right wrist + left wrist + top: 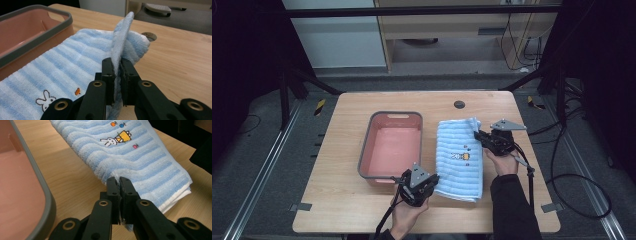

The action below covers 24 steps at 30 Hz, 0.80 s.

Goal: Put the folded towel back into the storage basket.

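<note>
1. On a pale wood-grain table (342, 165), a folded terry towel (459, 160) in light and darker blue stripes lies just right of a pink tub (393, 145), its looped pile plain to see in both gripper views.
2. No brand name or readable writing shows on the towel; its one mark is a small embroidered white rabbit (108, 142) beside an orange block, with tiny orange, blue and pink motifs close by (the same rabbit (45, 101) turns up in the right gripper view).
3. Left tool (430, 181), black and hinged, is pinched tight on the towel's near left corner, where white edging of the lower layers peeks out at the fold.
4. Right tool (478, 135) is clamped on the far right corner, and that flap (122, 37) of cloth stands up on edge between its jaws.
5. The tub is rectangular with rounded corners, smooth salmon-pink plastic inside and a thick grey rim (37, 41); a handle slot is cut into its far wall.
6. Grey three-cornered plates top both tools, and black cables trail off toward the person's sleeves.
7. A round dark grommet (459, 104) sits in the tabletop beyond the towel.
</note>
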### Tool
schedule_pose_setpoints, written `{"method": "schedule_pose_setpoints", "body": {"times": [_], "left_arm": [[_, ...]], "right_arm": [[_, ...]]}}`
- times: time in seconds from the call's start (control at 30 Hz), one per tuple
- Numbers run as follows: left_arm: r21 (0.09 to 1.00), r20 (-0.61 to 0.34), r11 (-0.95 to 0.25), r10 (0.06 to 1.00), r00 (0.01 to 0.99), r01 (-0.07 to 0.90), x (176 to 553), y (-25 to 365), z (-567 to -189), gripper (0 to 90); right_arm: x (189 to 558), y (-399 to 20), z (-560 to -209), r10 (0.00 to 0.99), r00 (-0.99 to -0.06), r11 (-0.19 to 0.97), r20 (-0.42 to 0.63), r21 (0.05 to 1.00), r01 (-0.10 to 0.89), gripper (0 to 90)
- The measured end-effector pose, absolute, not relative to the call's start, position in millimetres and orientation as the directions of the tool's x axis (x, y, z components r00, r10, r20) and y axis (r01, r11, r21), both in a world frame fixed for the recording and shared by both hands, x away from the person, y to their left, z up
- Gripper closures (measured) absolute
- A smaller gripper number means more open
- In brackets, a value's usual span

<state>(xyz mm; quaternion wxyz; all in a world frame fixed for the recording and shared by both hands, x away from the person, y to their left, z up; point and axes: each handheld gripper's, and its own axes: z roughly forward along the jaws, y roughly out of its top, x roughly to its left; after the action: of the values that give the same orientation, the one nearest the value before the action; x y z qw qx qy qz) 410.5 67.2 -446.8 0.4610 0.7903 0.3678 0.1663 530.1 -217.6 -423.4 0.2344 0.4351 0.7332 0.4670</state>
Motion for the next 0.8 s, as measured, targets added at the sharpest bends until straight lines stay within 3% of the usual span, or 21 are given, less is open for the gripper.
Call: {"method": "schedule_pose_setpoints", "body": {"times": [0.8], "left_arm": [[0.891,-0.03,-0.292,0.726,0.687,0.347,401.8,84.9,-399.2,86.7]], "right_arm": [[513.8,-205.3,-372.9,0.854,-0.52,0.164,0.021,0.937,0.308,83.1]]}}
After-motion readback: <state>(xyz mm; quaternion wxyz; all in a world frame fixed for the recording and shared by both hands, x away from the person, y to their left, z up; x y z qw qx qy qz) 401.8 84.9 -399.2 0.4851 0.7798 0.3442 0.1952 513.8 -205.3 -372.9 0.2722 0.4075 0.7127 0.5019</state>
